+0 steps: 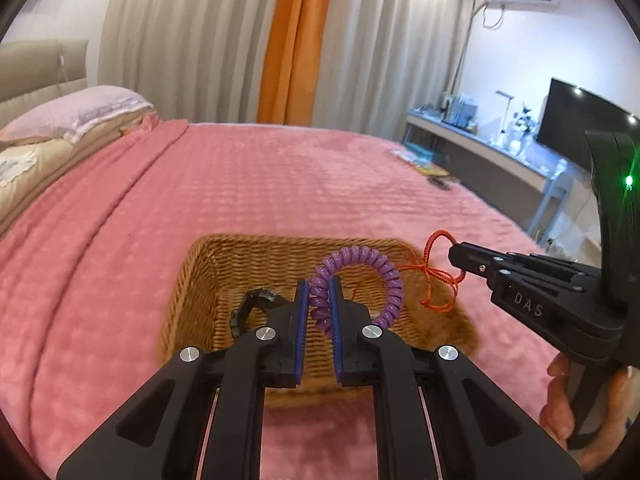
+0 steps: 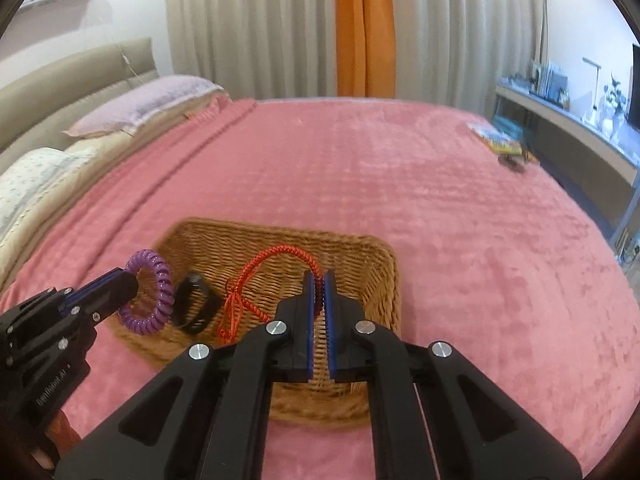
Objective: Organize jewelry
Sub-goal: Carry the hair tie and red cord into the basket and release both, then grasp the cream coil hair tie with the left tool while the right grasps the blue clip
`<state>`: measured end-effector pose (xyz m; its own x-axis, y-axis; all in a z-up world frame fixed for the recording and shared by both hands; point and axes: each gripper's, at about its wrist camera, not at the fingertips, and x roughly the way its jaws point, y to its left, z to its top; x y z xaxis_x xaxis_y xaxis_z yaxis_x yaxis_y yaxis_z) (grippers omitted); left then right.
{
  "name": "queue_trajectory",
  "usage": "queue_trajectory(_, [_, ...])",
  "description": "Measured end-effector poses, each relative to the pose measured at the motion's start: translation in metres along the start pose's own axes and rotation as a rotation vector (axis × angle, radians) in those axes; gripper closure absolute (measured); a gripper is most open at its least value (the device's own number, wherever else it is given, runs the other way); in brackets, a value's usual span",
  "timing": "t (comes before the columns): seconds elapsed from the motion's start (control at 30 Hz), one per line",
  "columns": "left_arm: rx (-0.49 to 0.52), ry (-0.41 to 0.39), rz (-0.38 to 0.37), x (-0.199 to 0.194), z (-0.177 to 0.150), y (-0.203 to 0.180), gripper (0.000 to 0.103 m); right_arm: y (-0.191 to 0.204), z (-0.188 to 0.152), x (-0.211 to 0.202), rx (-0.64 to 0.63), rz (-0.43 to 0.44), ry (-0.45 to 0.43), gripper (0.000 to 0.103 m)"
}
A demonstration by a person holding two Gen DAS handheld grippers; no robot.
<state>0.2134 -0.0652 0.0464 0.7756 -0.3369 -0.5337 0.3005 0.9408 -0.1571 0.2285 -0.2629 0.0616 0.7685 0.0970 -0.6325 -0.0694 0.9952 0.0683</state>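
A rectangular woven wicker basket point(image 2: 372, 280) sits on the pink plush bedspread point(image 2: 400, 184), which spreads wide and bare toward 12 o'clock and to 9 and 3 o'clock of the basket; the only other things on it are some small flat items point(image 2: 500, 142) at the far edge, near 2 o'clock. Beyond that edge runs a long grey desk point(image 1: 480, 148).

The left gripper point(image 1: 320, 292) has its blue-padded fingers point(image 1: 303, 308) drawn narrow, pinching a purple spiral coil hair tie point(image 1: 384, 268). The coil's loop stands up above the fingertips and curls round to 3 o'clock, held over the basket's near left side. In the right wrist view this gripper enters from 9 o'clock, tilted slightly upward.

The right gripper point(image 2: 319, 280) is likewise closed narrow on an orange-red braided cord bracelet point(image 2: 288, 252), whose loop arches toward 11 o'clock while its knotted tails point(image 2: 232, 312) hang toward the basket floor. In the left wrist view this gripper comes in from 3 o'clock, nearly level, with the person's right hand point(image 1: 560, 400) wrapped round its handle.

A black band bracelet point(image 2: 194, 304) lies inside the basket against its left wall, between the two held pieces.
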Motion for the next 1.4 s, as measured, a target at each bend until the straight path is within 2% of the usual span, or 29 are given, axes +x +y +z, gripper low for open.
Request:
queue_trajectory(0.1, [0.012,0.031,0.008,0.024,-0.007,0.002,0.094,-0.004,-0.003,0.029,0.004,-0.006,0.053,0.100])
queue_trajectory(0.27, [0.026,0.070,0.012,0.041,-0.019,0.011,0.094,0.002,-0.014,0.064,-0.051,-0.035,0.134,0.100])
queue_trajectory(0.4, [0.019,0.091,0.013,0.047,-0.023,0.015,0.094,0.002,-0.020,0.074,-0.038,-0.060,0.167,0.099])
queue_trajectory(0.53, [0.017,0.099,-0.005,0.046,-0.023,0.018,0.094,-0.002,-0.019,0.071,-0.024,-0.030,0.172,0.099])
queue_trajectory(0.57, [0.015,0.102,-0.023,0.045,-0.023,0.018,0.091,0.000,-0.019,0.069,-0.032,-0.027,0.176,0.093])
queue_trajectory(0.6, [0.012,0.100,-0.030,0.044,-0.023,0.016,0.086,0.001,-0.019,0.068,-0.040,-0.029,0.183,0.081])
queue_trajectory(0.63, [0.012,0.097,-0.032,0.042,-0.023,0.016,0.075,0.003,-0.019,0.065,-0.042,-0.029,0.185,0.073])
queue_trajectory(0.67, [0.015,0.087,-0.032,0.039,-0.023,0.016,0.072,0.003,-0.019,0.061,-0.042,-0.027,0.175,0.060])
queue_trajectory(0.7, [0.021,0.075,-0.032,0.033,-0.023,0.015,0.072,0.003,-0.018,0.055,-0.044,-0.026,0.160,0.054])
queue_trajectory(0.87, [-0.015,0.033,-0.071,-0.002,-0.020,0.020,0.064,0.005,-0.020,0.018,-0.058,0.009,0.103,0.054])
queue_trajectory(1.03, [-0.049,-0.016,-0.123,-0.050,-0.026,0.026,0.064,0.015,-0.034,-0.041,-0.104,0.027,0.017,0.054])
queue_trajectory(1.2, [-0.051,-0.017,-0.111,-0.091,-0.051,0.030,0.064,0.022,-0.063,-0.087,-0.116,0.054,-0.030,0.054])
queue_trajectory(1.4, [-0.075,0.008,-0.089,-0.116,-0.081,0.040,0.064,0.032,-0.104,-0.116,-0.116,0.067,-0.026,0.054])
